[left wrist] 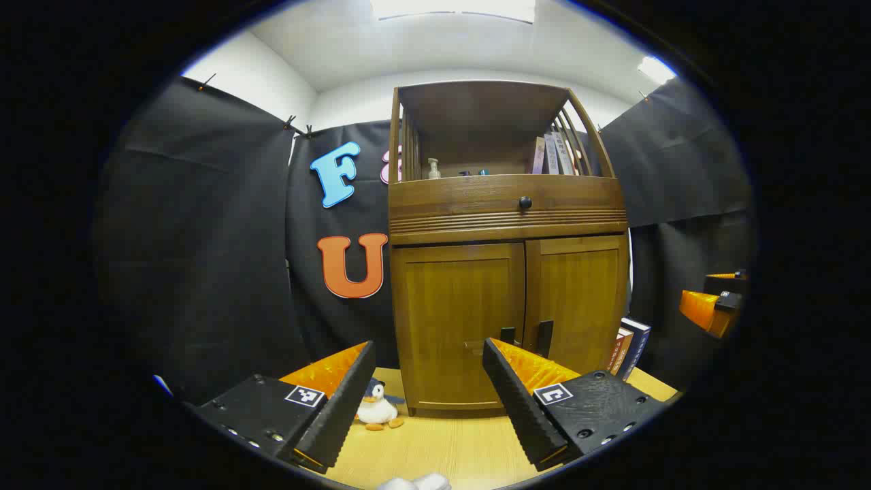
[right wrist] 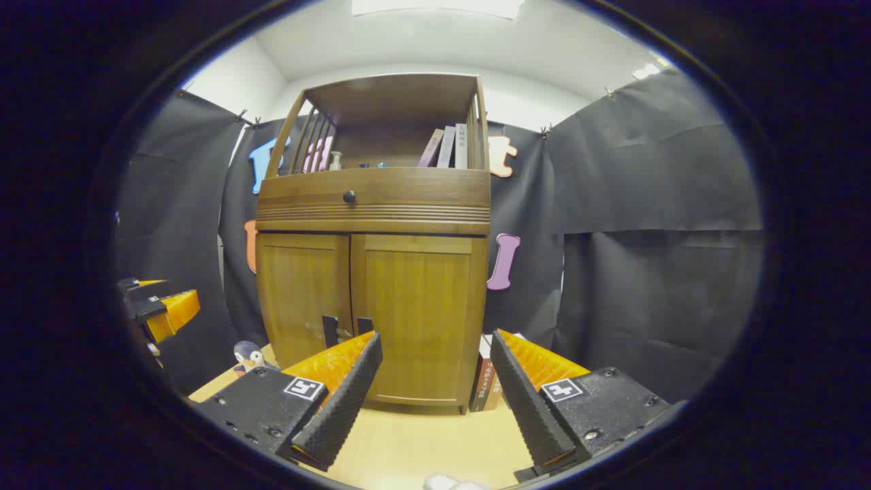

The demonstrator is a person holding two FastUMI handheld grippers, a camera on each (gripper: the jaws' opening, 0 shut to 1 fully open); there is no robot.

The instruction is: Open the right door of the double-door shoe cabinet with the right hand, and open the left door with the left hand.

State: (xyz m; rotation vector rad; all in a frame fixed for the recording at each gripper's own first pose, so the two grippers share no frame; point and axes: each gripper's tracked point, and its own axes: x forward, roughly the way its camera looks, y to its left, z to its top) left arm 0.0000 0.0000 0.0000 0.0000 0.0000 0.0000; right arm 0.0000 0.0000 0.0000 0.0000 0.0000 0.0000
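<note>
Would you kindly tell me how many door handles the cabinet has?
2: the left door handle and the right door handle, side by side where the closed doors meet, low down.

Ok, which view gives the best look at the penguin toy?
The left gripper view: the penguin toy sits whole on the table left of the cabinet. In the right gripper view it peeks out, partly hidden behind that gripper's finger.

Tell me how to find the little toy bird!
Start at the big wooden cabinet on the yellow table. Look down at the cabinet's bottom left corner: the toy bird sits on the table there. It is small, white and soft with orange feet, unlike the books standing on the other side.
</note>
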